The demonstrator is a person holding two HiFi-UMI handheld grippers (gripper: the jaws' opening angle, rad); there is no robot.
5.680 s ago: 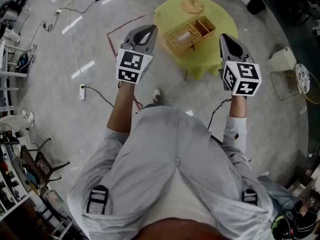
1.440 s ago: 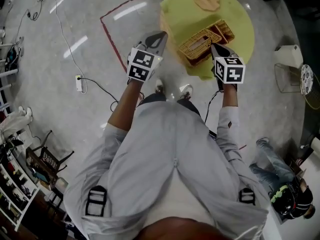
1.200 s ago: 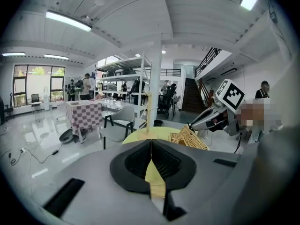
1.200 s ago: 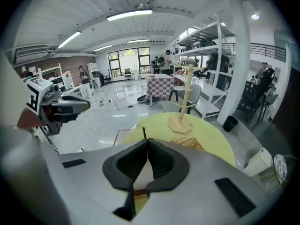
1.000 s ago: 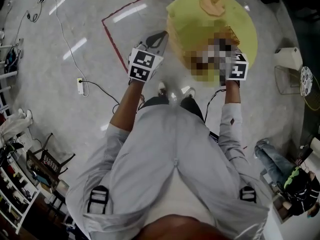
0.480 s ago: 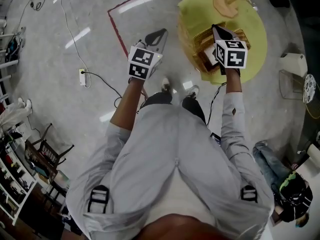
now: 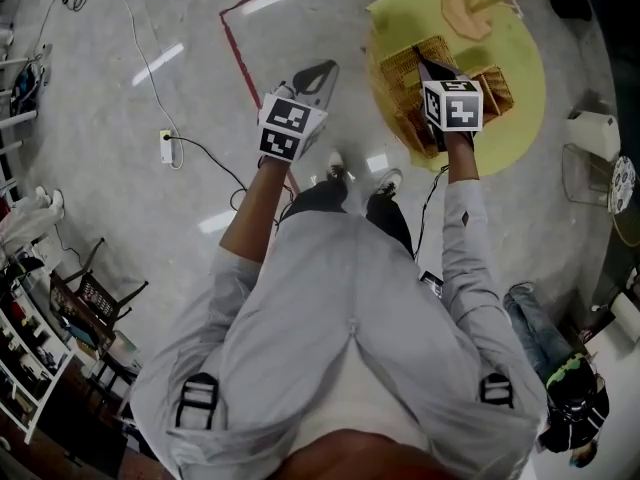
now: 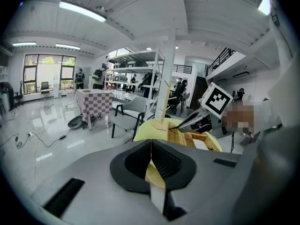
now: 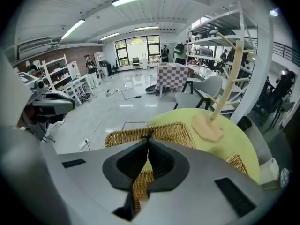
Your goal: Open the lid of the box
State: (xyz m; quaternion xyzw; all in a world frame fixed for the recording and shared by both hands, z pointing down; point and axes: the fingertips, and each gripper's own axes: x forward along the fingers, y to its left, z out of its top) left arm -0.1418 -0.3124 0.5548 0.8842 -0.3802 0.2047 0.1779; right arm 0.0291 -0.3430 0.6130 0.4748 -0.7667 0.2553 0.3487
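Currently the right gripper (image 7: 425, 65) is at the upper right of the head view, over the round yellow table (image 7: 525, 38). Its jaws are clenched on the rim of the wicker lid (image 7: 405, 68). In the right gripper view the tips of the right gripper (image 9: 148, 137) meet on the rim of the wicker lid (image 9: 171, 132) at a small dark loop, and the weave spreads left and right of them. Can't tell how far the lid is raised.

The wicker box (image 7: 492, 88) sits on the table, with its smaller end compartment to the right of the gripper's marker cube. A wooden stand (image 7: 462, 13) is on the table just beyond the box, upright in the right gripper view (image 9: 209, 125).

The left gripper (image 7: 322, 71) is at centre frame over bare floor, left of the table and not touching it. Its jaws are pressed together with nothing between them, as the left gripper view (image 8: 151, 146) shows.

A red tape outline (image 7: 232, 40) is on the floor at upper centre, and a white power strip (image 7: 165, 148) with its cable lies at the left.
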